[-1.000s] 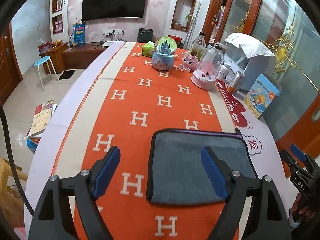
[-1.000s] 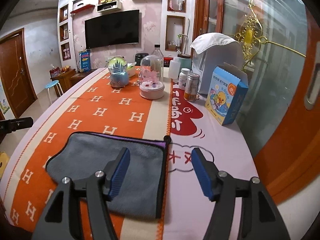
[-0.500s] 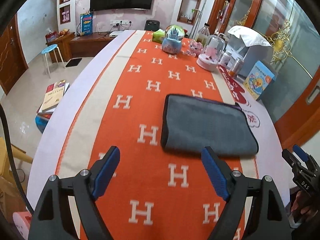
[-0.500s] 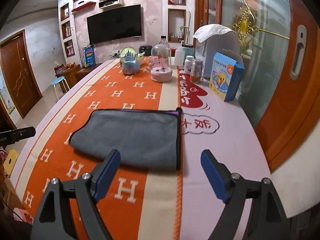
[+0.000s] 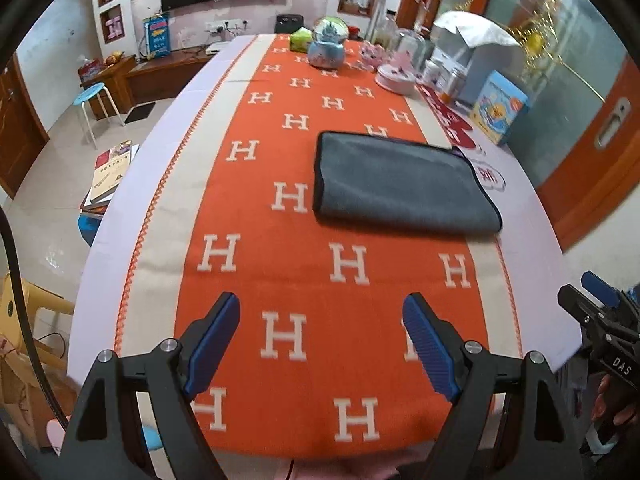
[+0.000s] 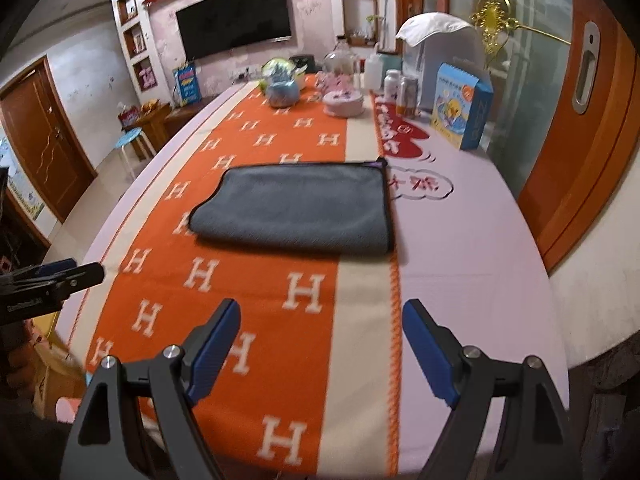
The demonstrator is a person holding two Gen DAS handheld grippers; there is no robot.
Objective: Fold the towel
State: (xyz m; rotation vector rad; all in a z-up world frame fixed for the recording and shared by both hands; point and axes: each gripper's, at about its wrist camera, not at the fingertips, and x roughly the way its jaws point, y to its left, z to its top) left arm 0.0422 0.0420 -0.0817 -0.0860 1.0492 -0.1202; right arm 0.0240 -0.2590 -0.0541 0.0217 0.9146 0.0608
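A grey towel [image 5: 400,184] lies folded flat on the orange cloth with white H letters [image 5: 280,272]; it also shows in the right wrist view [image 6: 296,208]. My left gripper [image 5: 320,344] is open and empty, held back over the near end of the table, well short of the towel. My right gripper [image 6: 320,348] is open and empty too, also near the front edge and apart from the towel. The right gripper shows at the right edge of the left wrist view [image 5: 600,312]; the left gripper shows at the left edge of the right wrist view [image 6: 52,276].
At the far end of the table stand a snow globe [image 5: 328,46], a glass dome on a pink base [image 5: 400,68], small jars [image 6: 400,92], a blue box [image 6: 460,108] and a white covered appliance [image 5: 476,56]. A blue stool [image 5: 94,108] and books [image 5: 110,172] are on the floor at left.
Both grippers have pulled back from the towel toward the table's near edge and risen. The towel stays folded and lies farther from both grippers now.
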